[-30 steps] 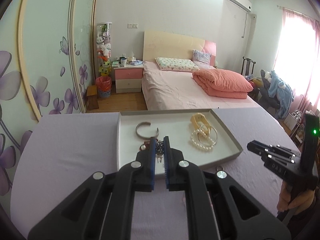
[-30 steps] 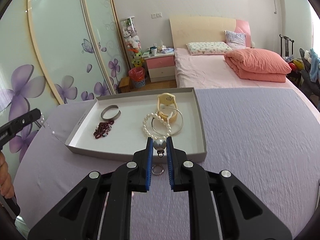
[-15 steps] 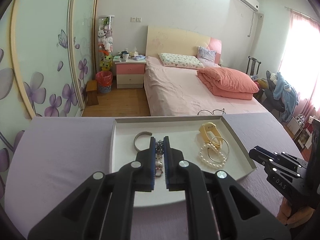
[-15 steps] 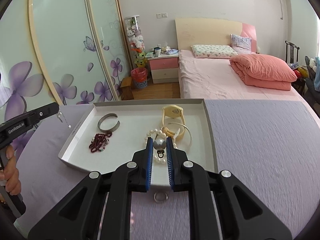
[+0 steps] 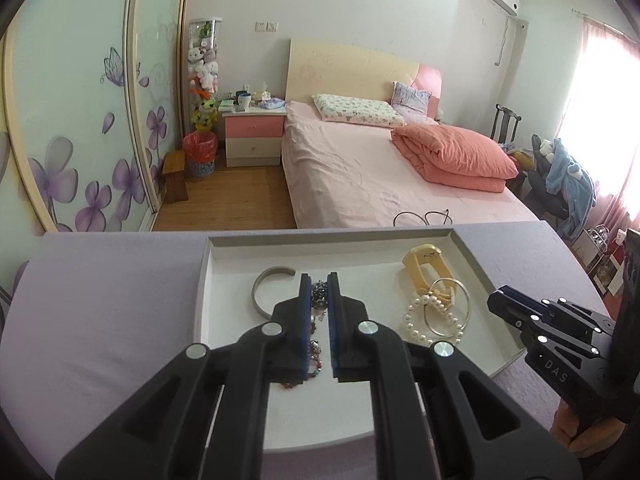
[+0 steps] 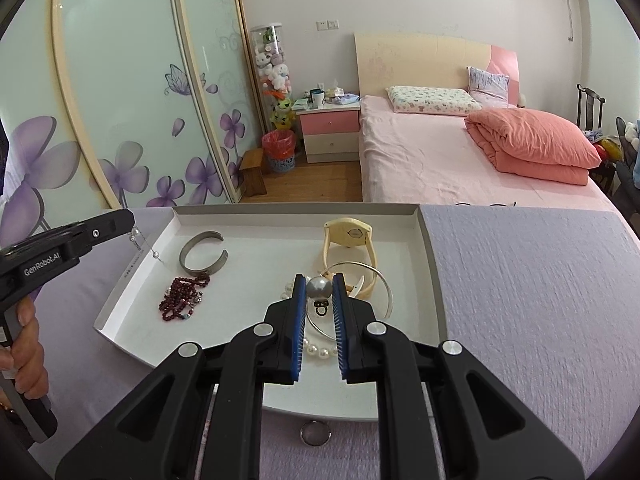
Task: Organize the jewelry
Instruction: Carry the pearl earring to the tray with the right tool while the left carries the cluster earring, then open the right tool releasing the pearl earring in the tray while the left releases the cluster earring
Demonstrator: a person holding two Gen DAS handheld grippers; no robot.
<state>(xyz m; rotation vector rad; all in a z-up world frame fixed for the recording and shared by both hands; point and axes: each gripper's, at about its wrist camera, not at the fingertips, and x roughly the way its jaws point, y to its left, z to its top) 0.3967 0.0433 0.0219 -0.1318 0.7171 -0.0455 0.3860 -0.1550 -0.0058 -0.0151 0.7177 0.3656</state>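
Note:
A white tray (image 6: pixel 430 264) with a grey rim lies on the lilac tablecloth. In it are a silver cuff (image 6: pixel 204 254), a dark red bead bracelet (image 6: pixel 182 296), a cream watch (image 6: pixel 350 240), a thin bangle (image 6: pixel 360 276) and a white pearl bracelet (image 6: pixel 320 348). My right gripper (image 6: pixel 319 280) hangs over the tray's right half, shut on a large grey pearl pendant (image 6: pixel 319 287). At the tray's left edge my left gripper (image 6: pixel 128 220) is shut on a thin chain with small pearls (image 6: pixel 155 255), which dangles into the tray. In the left wrist view the left gripper (image 5: pixel 319 280) is beside the cuff (image 5: pixel 266 292).
A small silver ring (image 6: pixel 315 433) lies on the cloth just in front of the tray's near rim. Past the table's far edge are a pink bed (image 6: pixel 460 160) and a flowered wardrobe (image 6: pixel 120 120). A hand (image 6: pixel 24 344) holds the left gripper's handle.
Both grippers have moved forward from the near side of the tray to over it, each still holding its piece. The tray now fills more of both views.

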